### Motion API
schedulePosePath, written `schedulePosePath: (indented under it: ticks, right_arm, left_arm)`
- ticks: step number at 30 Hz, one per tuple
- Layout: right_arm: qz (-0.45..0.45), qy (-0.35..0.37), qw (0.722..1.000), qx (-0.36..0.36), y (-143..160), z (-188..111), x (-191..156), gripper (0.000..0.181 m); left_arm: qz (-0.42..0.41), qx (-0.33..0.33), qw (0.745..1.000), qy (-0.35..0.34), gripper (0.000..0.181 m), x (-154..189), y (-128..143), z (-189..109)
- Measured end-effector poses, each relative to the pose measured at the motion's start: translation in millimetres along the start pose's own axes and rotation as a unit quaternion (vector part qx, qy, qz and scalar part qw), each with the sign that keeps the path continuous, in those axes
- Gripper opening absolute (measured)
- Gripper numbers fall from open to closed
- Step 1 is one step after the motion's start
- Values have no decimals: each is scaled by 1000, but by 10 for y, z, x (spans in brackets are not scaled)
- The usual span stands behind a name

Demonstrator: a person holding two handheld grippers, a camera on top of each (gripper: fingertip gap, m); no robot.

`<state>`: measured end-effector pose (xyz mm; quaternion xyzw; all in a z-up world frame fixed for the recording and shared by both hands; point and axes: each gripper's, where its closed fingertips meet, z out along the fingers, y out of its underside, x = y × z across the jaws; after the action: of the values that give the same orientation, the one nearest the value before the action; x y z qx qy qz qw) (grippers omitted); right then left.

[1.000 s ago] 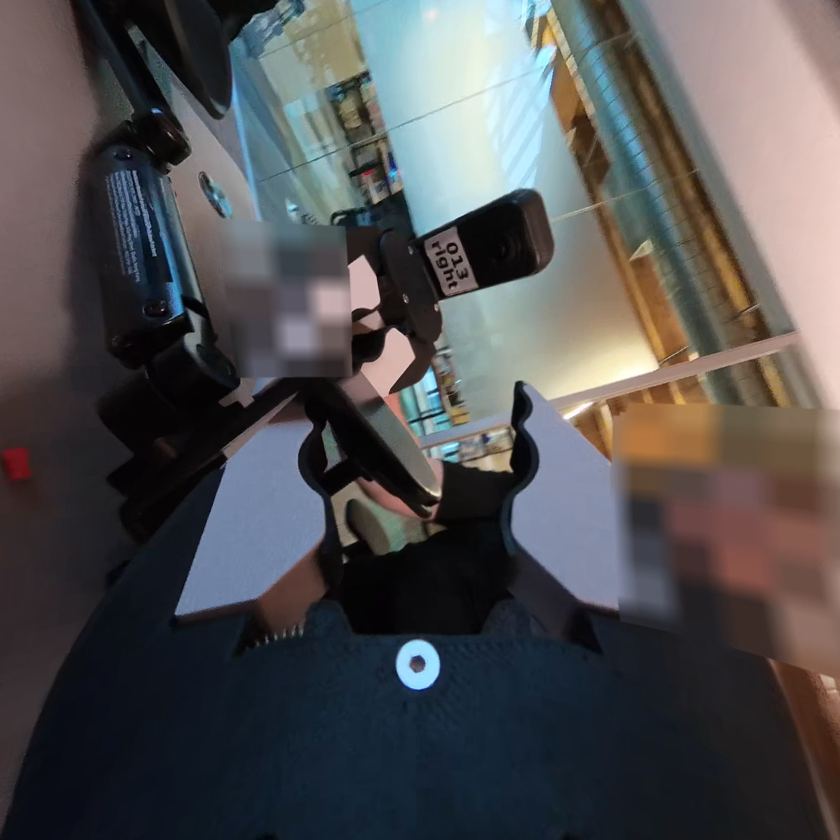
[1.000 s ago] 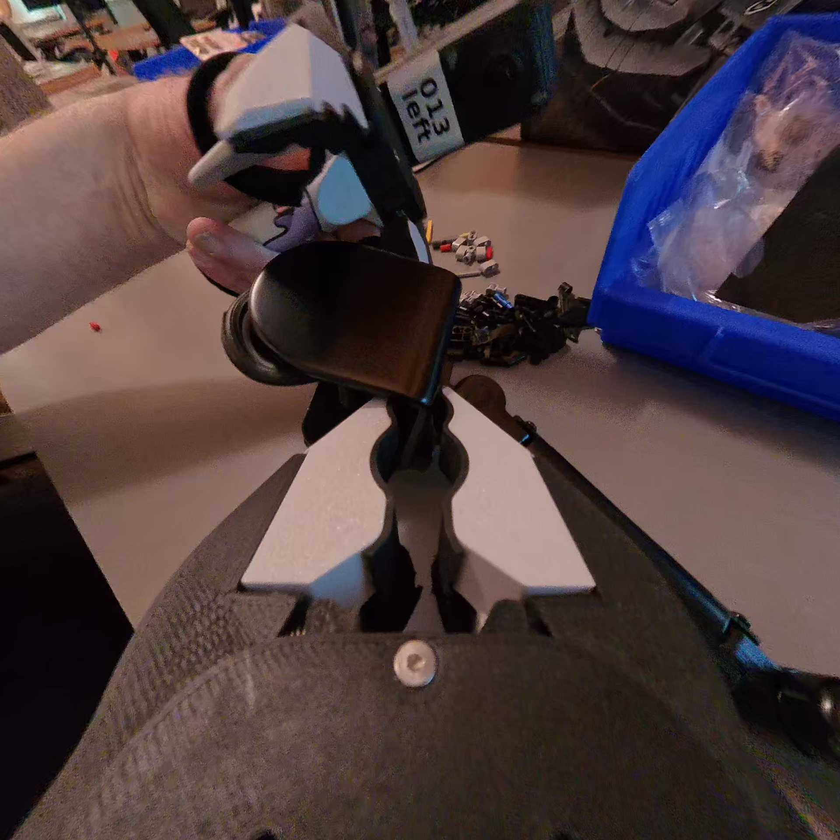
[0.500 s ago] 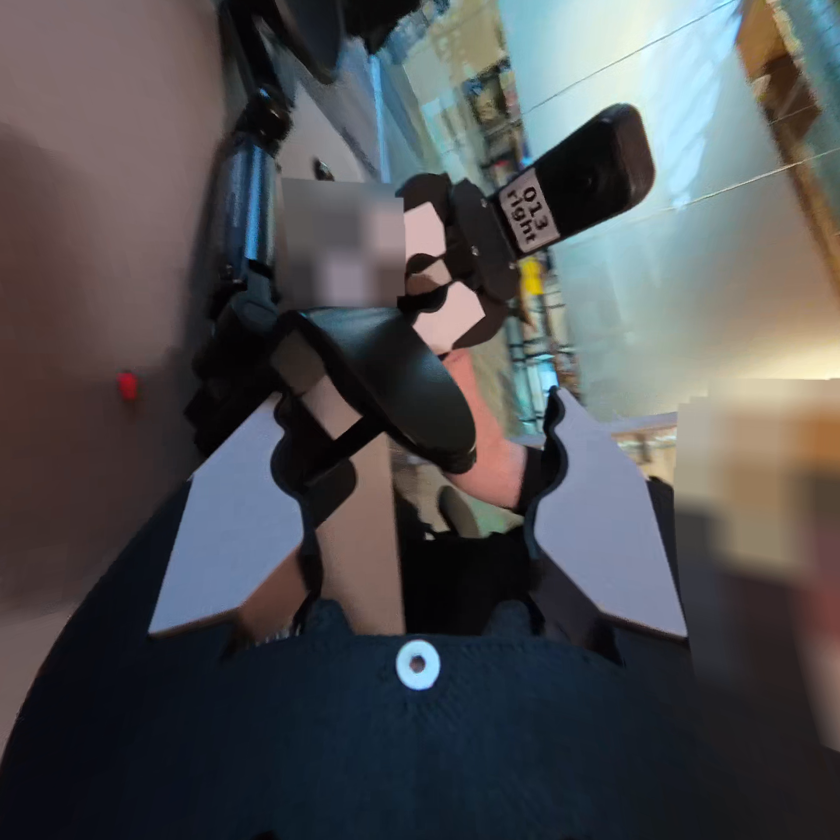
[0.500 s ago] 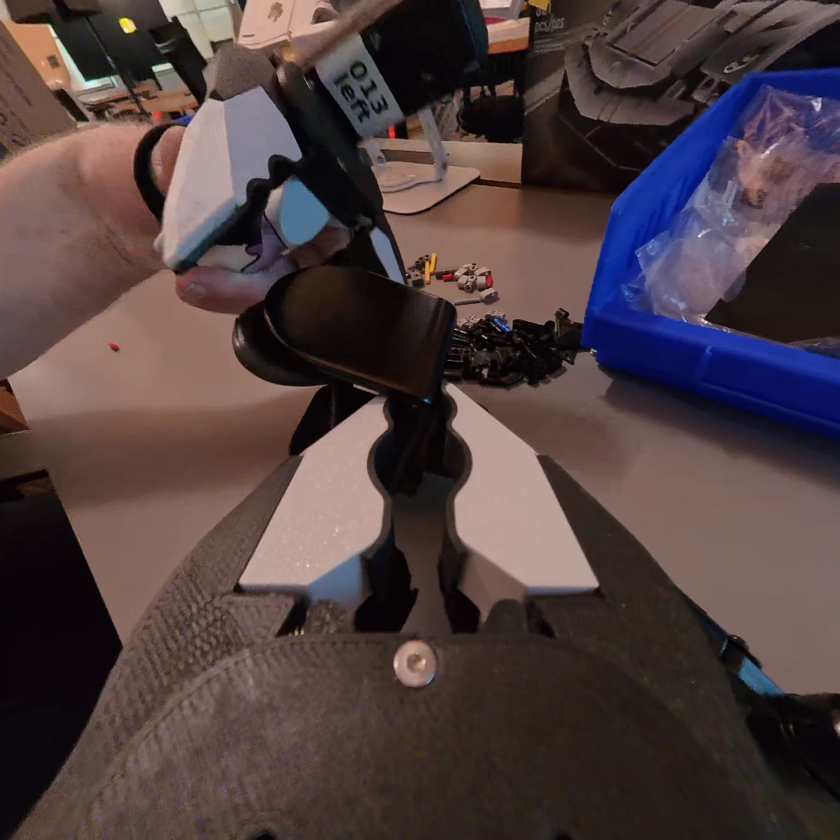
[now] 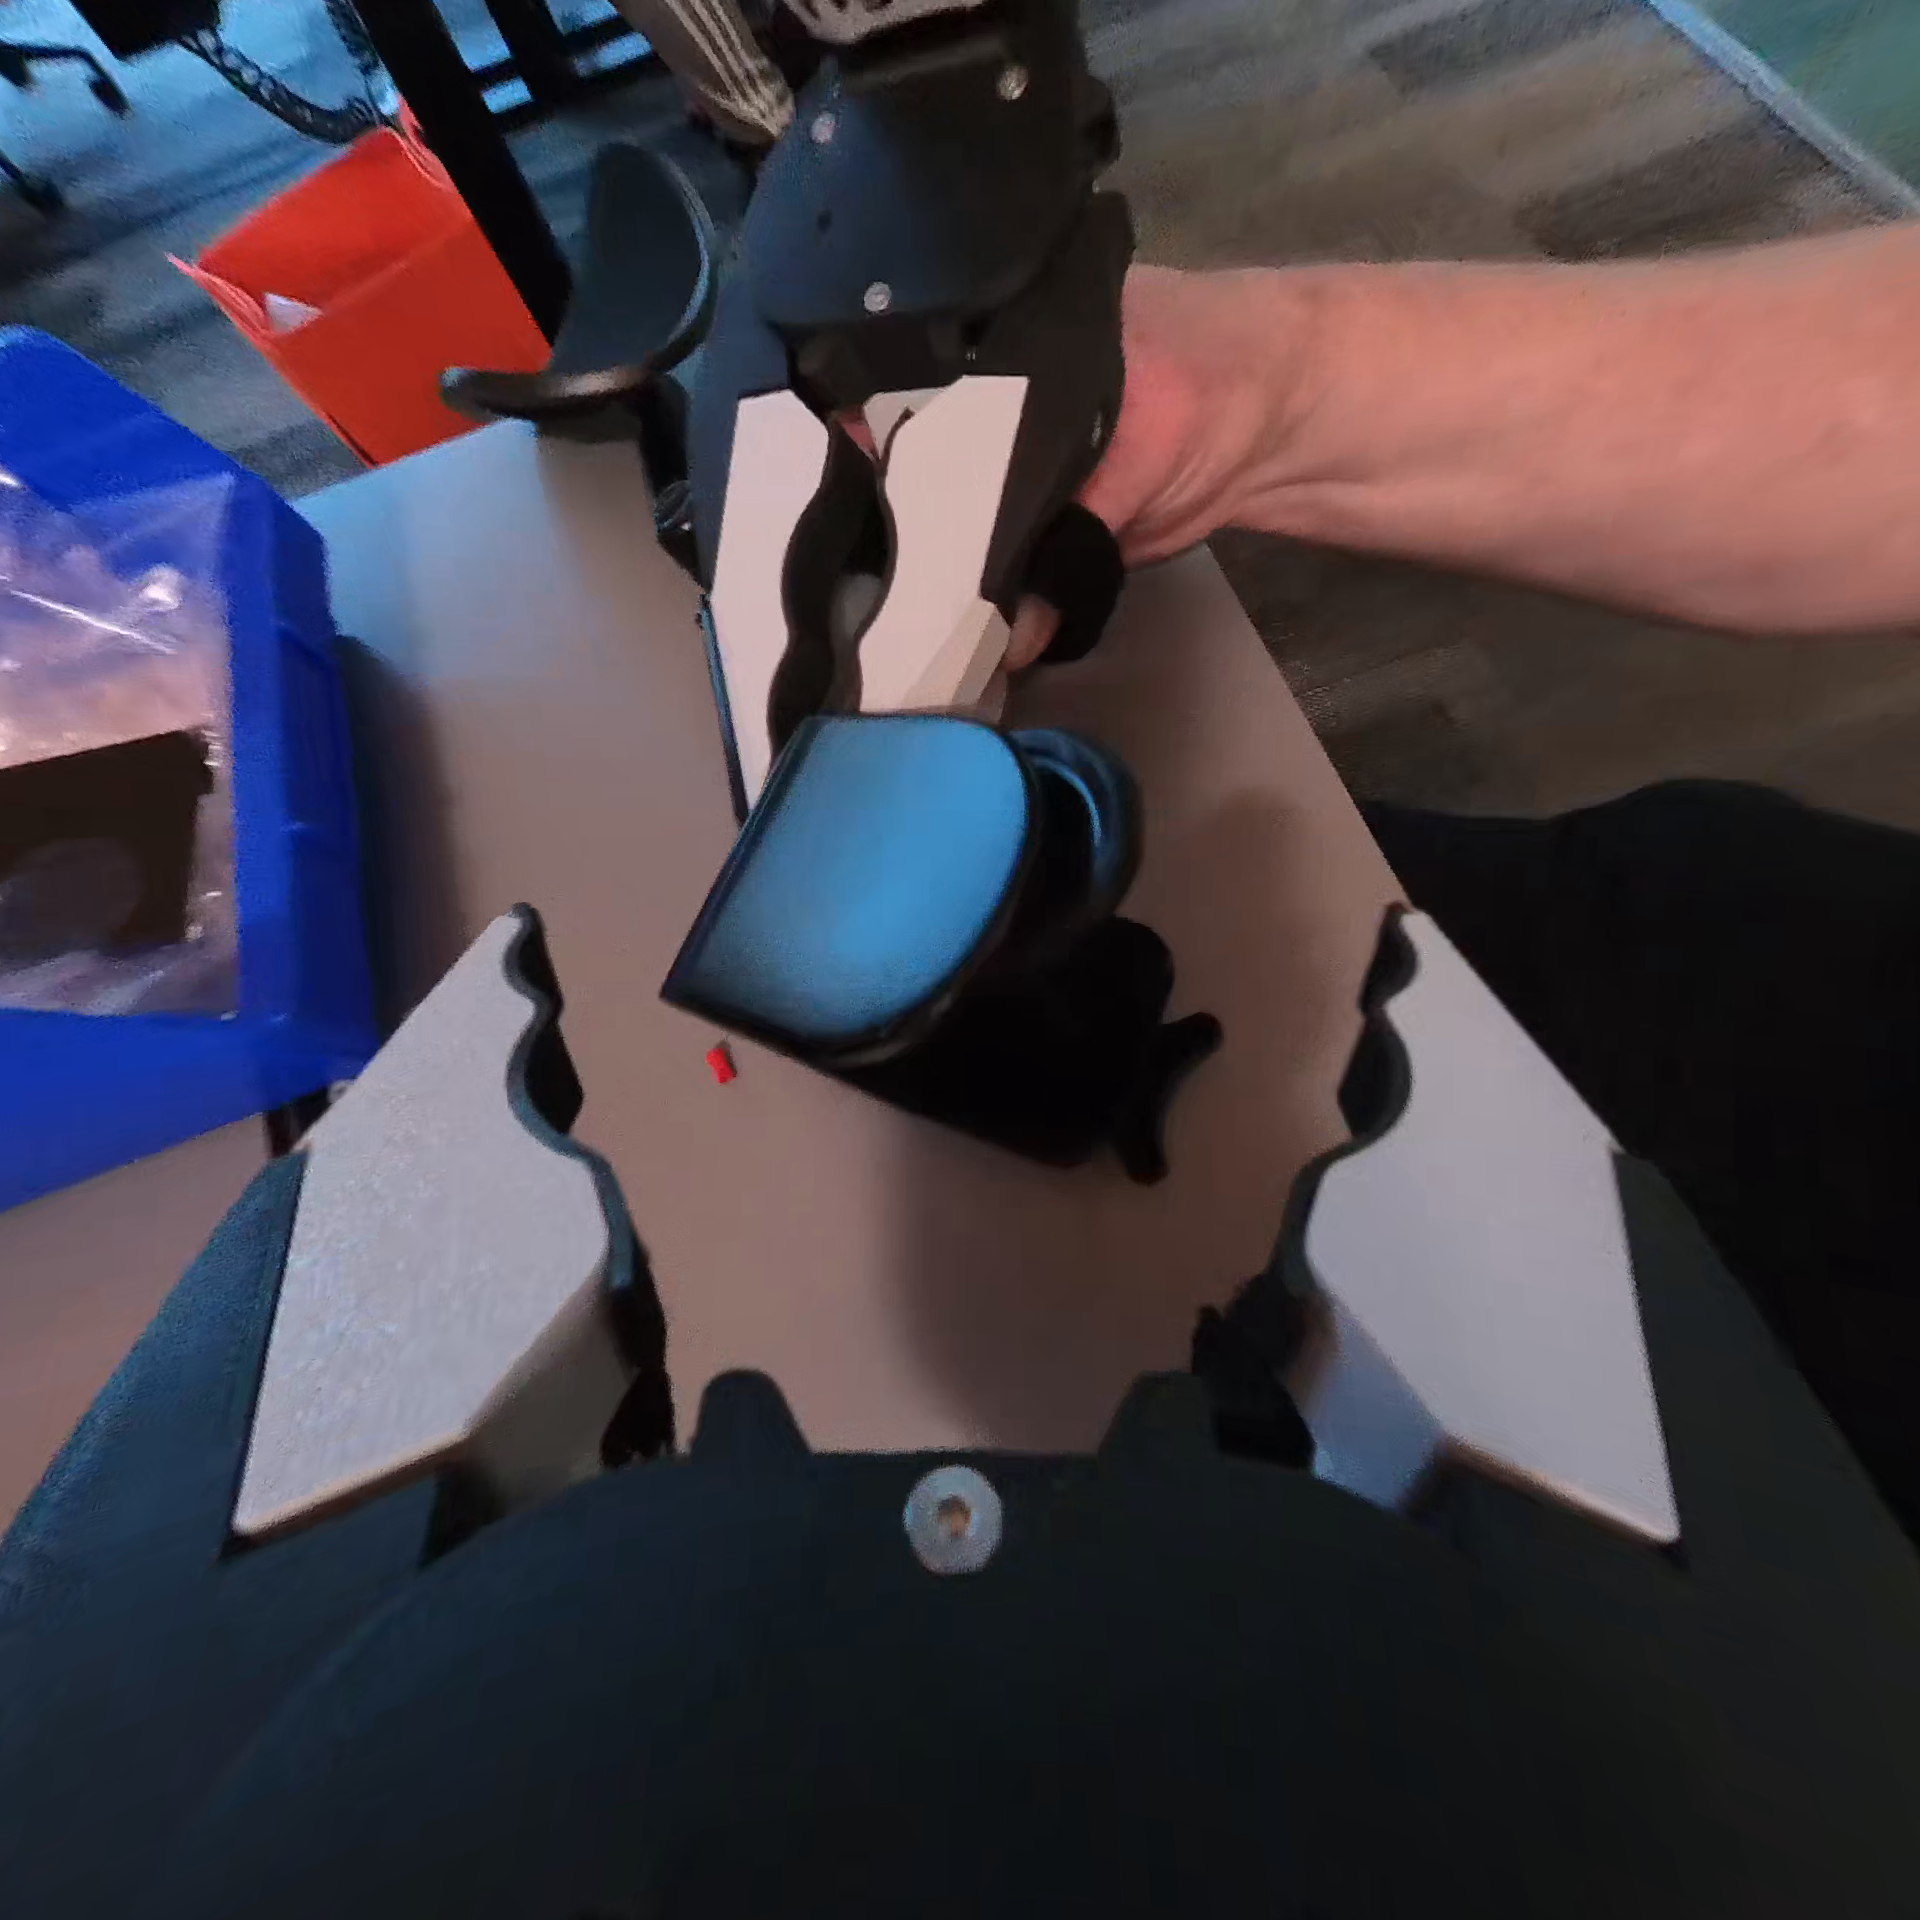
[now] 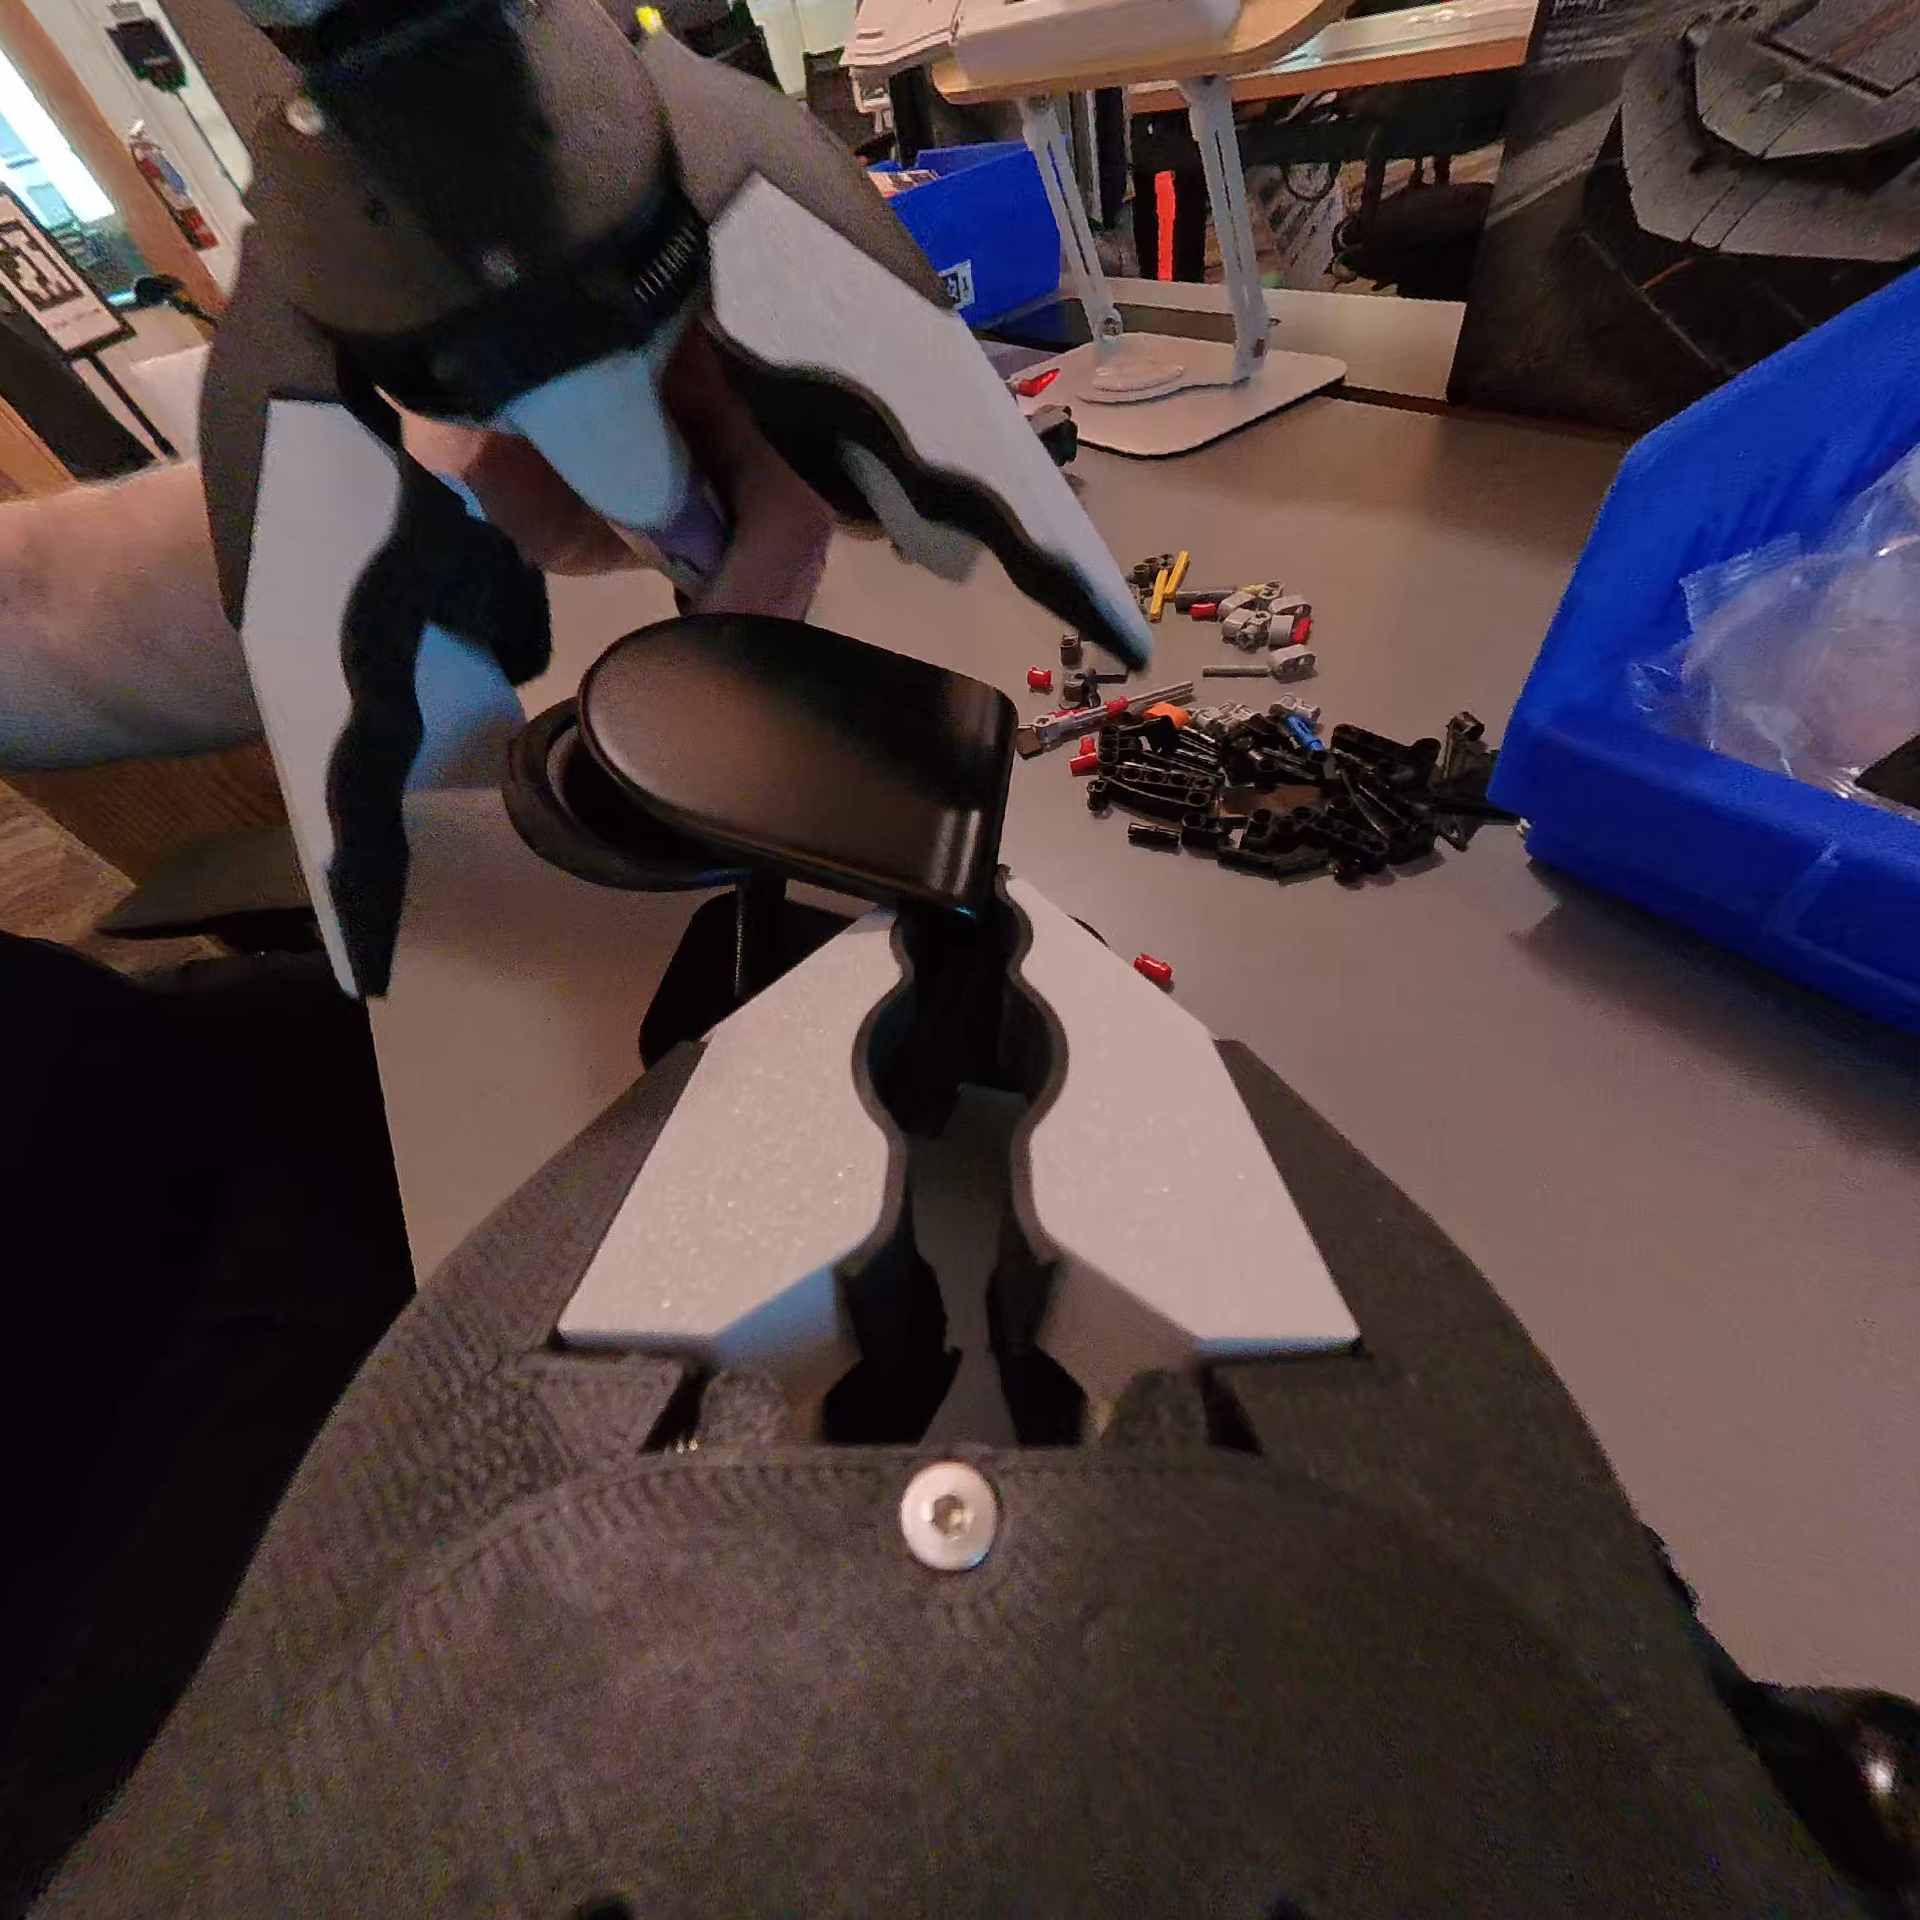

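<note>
A black mount with a flat, glossy, rounded pad [image 6: 800, 748] stands on the grey table [image 6: 1455, 1091]. My right gripper [image 6: 951, 935] is shut on the mount's dark stem just under the pad. It also shows in the left wrist view [image 5: 831, 707], held by a bare hand. My left gripper [image 5: 956, 935] is open wide and empty. It points down at the pad [image 5: 862, 894] from just above, with one finger on each side and no contact. In the right wrist view the left gripper [image 6: 743, 816] hangs over the pad, blurred.
A blue bin [image 6: 1714, 810] holding clear plastic bags stands on the right; it also shows in the left wrist view [image 5: 291, 727]. Several small black, grey and red building parts [image 6: 1278, 790] lie beside it. A tiny red piece [image 5: 719, 1062] lies near the mount. A white stand [image 6: 1174, 395] is behind.
My left gripper has swung from a sideways tilt to point down at the table, opened wider and come over the pad. My right gripper stays shut on the mount's stem.
</note>
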<state>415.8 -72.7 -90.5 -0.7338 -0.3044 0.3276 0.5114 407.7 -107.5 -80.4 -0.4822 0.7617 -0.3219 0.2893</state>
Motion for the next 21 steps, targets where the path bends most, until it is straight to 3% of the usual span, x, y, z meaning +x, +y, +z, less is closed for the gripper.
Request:
schedulePosePath:
  ticks: [3, 8, 15, 21]
  right_arm:
    - [-13, -3, 1000, 2, -3, -6, -22, 6]
    - [-22, -13, 1000, -5, 14, 6, -44, 6]
    - [-28, -10, 1000, -7, 17, 20, -32, 7]
    - [-28, -4, 999, -21, 55, 36, 14, 9]
  left_arm:
    - [-18, 5, 1000, 18, 140, 18, 23, 225]
    - [-37, 12, 999, 3, 107, -81, 35, 324]
    - [-85, 51, 995, 33, 127, -38, -35, 466]
    - [-120, 63, 990, 41, 124, -75, -41, 499]
